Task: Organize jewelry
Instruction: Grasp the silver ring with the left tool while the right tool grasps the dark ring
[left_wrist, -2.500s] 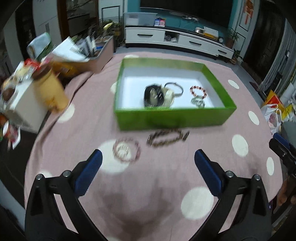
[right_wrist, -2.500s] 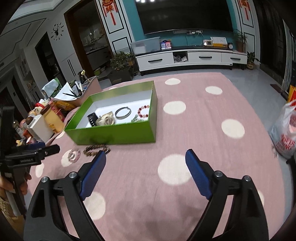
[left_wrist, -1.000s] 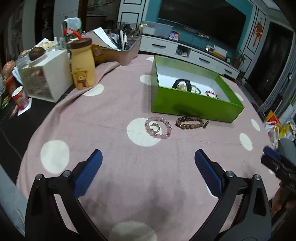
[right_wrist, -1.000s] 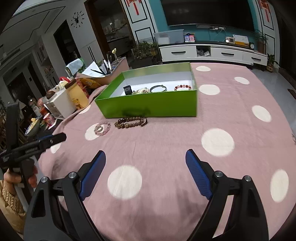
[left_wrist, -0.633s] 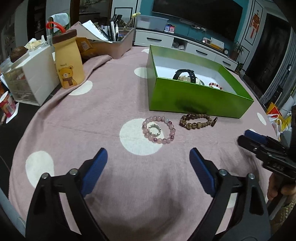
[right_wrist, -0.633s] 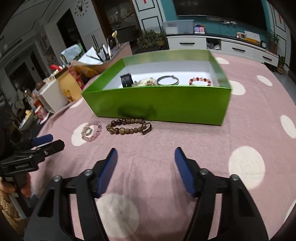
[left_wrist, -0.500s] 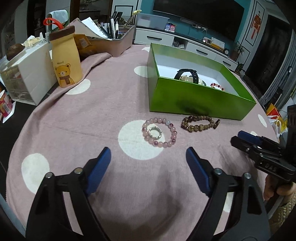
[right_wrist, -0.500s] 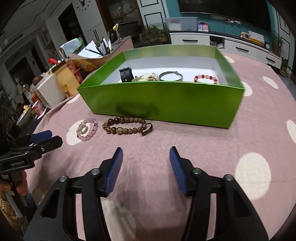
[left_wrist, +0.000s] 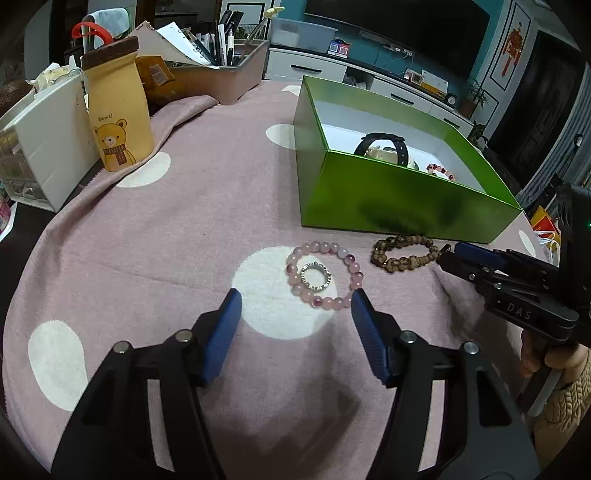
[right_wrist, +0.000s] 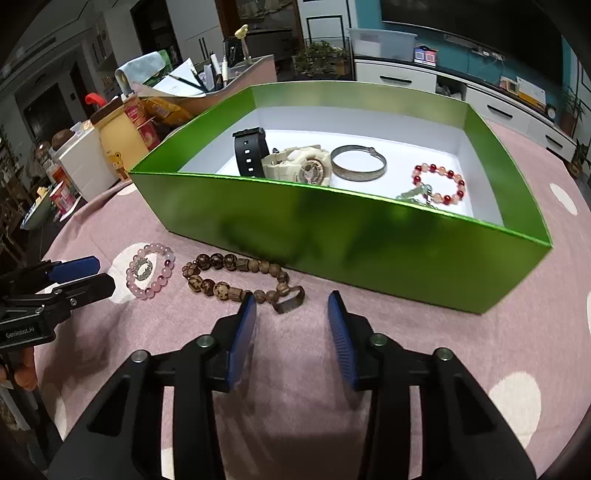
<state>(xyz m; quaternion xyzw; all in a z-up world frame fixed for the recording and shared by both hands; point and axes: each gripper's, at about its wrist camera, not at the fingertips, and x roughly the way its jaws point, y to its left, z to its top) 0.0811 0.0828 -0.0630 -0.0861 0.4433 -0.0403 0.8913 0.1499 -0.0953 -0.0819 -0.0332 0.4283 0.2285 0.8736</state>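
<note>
In the left wrist view, a yellow bear-print bottle (left_wrist: 120, 110) stands at the upper left beside a white drawer unit (left_wrist: 44, 147), both at the edge of the pink polka-dot tablecloth (left_wrist: 184, 221). At lower centre the left gripper (left_wrist: 295, 317) hangs just short of the pink bead bracelet (left_wrist: 324, 274), which lies flat on a white dot with a small silver ring (left_wrist: 315, 276) inside its loop. Its jaws have just been closing and stand partly open, with nothing between the blue pads. Just right of the pink bracelet lies the brown wooden bead bracelet (left_wrist: 404, 253), close to the near wall of the green box (left_wrist: 388, 199). At the far right the right gripper (left_wrist: 448, 254) reaches in with its tips beside that brown bracelet.

In the right wrist view, the left gripper's tips sit at the left edge, next to the pink bracelet. At lower centre the right gripper's jaws have also just been closing; they are narrowly open and empty, with the brown bracelet's clasp end just ahead of the gap. Inside the box, from left to right, are a black watch (right_wrist: 251, 151), a beige watch (right_wrist: 306, 164), a metal bangle (right_wrist: 358, 162) and a red bead bracelet (right_wrist: 441, 184).
</note>
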